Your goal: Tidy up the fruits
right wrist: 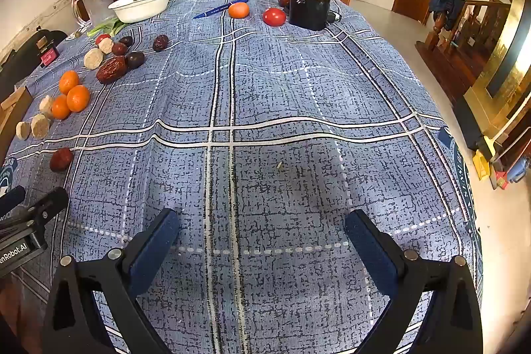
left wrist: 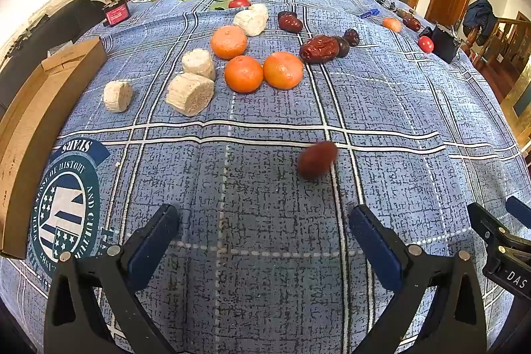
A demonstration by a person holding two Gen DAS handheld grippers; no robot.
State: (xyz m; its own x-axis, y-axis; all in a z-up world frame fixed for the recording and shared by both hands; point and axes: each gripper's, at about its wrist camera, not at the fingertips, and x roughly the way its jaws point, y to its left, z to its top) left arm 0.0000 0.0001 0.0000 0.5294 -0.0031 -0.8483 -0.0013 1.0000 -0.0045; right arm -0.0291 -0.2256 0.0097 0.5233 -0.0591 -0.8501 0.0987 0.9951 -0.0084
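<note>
While both the left gripper (left wrist: 264,241) and right gripper (right wrist: 262,241) gape wide and empty, oranges (left wrist: 244,73), dates (left wrist: 319,48) and a stray date (left wrist: 317,159) at one o'clock lie unsorted.

Three round oranges (left wrist: 255,62) sit in a tight cluster on the blue plaid tablecloth (left wrist: 381,108), toward the table's left side. Just right of them lie wrinkled dark red dates (left wrist: 318,48), two touching. One blurred date (left wrist: 317,160) lies alone, nearer the near edge. Another orange (right wrist: 238,10) and a red tomato (right wrist: 274,16) rest near the far right corner.
</note>
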